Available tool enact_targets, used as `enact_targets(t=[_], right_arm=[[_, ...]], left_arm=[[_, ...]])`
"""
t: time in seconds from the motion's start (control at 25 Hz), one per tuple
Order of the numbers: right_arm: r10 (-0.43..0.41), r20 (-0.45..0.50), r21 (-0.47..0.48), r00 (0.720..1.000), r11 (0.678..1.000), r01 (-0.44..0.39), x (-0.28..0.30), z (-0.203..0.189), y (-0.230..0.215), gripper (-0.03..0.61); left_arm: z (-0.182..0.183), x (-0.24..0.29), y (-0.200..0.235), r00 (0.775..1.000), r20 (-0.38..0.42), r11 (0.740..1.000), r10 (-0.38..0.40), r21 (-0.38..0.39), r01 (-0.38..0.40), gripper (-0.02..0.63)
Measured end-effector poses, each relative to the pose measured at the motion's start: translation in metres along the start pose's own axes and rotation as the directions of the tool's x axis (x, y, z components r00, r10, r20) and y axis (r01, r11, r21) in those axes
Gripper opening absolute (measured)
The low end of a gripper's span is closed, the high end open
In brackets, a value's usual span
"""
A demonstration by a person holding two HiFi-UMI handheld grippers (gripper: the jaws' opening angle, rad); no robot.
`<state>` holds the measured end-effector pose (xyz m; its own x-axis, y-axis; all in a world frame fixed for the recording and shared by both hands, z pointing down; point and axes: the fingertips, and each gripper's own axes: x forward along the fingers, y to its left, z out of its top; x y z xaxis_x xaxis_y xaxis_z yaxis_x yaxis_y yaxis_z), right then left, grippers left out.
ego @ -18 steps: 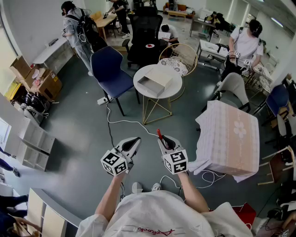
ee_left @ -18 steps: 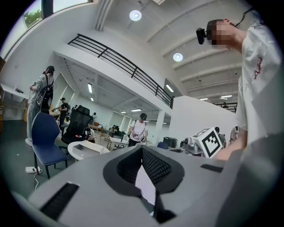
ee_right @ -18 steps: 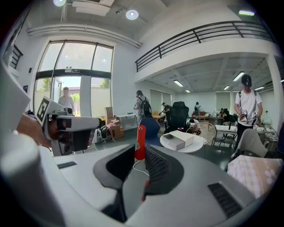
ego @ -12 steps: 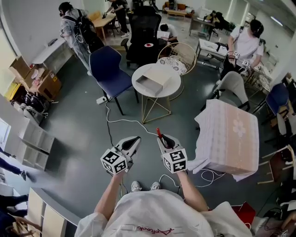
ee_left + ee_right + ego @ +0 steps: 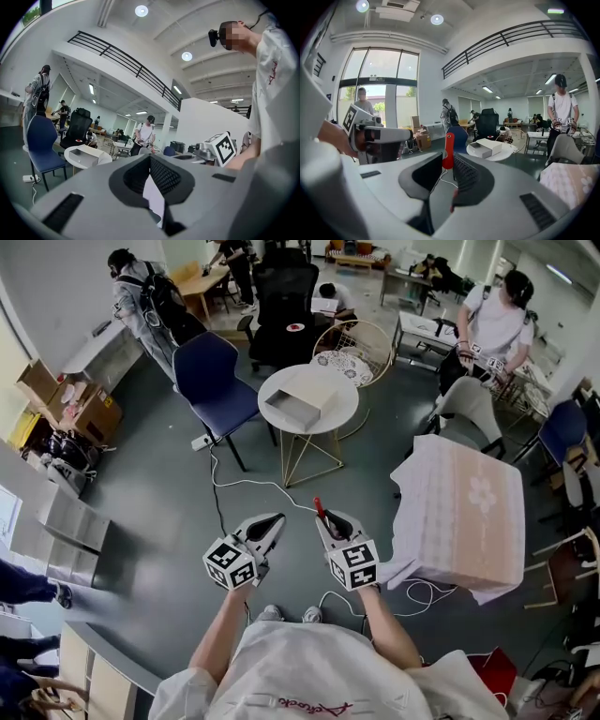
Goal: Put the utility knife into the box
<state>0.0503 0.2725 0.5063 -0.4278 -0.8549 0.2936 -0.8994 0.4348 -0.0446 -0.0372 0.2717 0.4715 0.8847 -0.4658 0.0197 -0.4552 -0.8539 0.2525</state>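
Seen slightly further left and higher in the head view than a moment ago: round white bench [image 5: 345, 407] with the open box [image 5: 300, 401] on it. Both tools held in the same spot ahead of the chest. Still well apart from the bench, so a walk left to do.

Right tool [image 5: 330, 519] clamped on the utility knife [image 5: 448, 149], pinched low on its body, with most of its length standing free above the pads. Left tool [image 5: 270, 523] a little apart and holding nothing.

Could go wrong from here:
- Pivoting or sliding of the knife in so short a grip, brought on by the jolt of steps.
- A snag or stumble on the white cable [image 5: 253, 485] trailing over the floor across the way to the bench.
- A drop beside the box rather than in it, given the shallow tray and its modest opening.

Looks slim, flat and bright red, rounded at the top end with a small hole there. Hard plastic by the sheen, so likely slick between pads. Cannot tell whether the blade is out.
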Motion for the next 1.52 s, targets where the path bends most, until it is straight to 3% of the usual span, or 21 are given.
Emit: enact_targets(t=[0.68, 1.12, 1.52], right_arm=[[-0.002, -0.021, 0.02, 1.0, 1.0, 0.003, 0.013, -0.019, -0.028, 0.083], [-0.035, -0.046, 0.049, 0.998, 0.998, 0.037, 0.08, -0.012, -0.074, 0.083], [-0.006, -0.115, 0.032, 0.993, 0.999, 0.01, 0.172, -0.005, -0.105, 0.083]], left_arm=[[-0.022, 0.025, 0.018, 1.0, -0.021, 1.0, 0.0, -0.028, 0.0, 0.011], [-0.014, 0.078, 0.088, 0.998, -0.04, 0.998, -0.053, -0.028, 0.052, 0.011], [-0.011, 0.11, 0.177, 0.999, -0.033, 0.996, -0.033, -0.083, 0.03, 0.011]])
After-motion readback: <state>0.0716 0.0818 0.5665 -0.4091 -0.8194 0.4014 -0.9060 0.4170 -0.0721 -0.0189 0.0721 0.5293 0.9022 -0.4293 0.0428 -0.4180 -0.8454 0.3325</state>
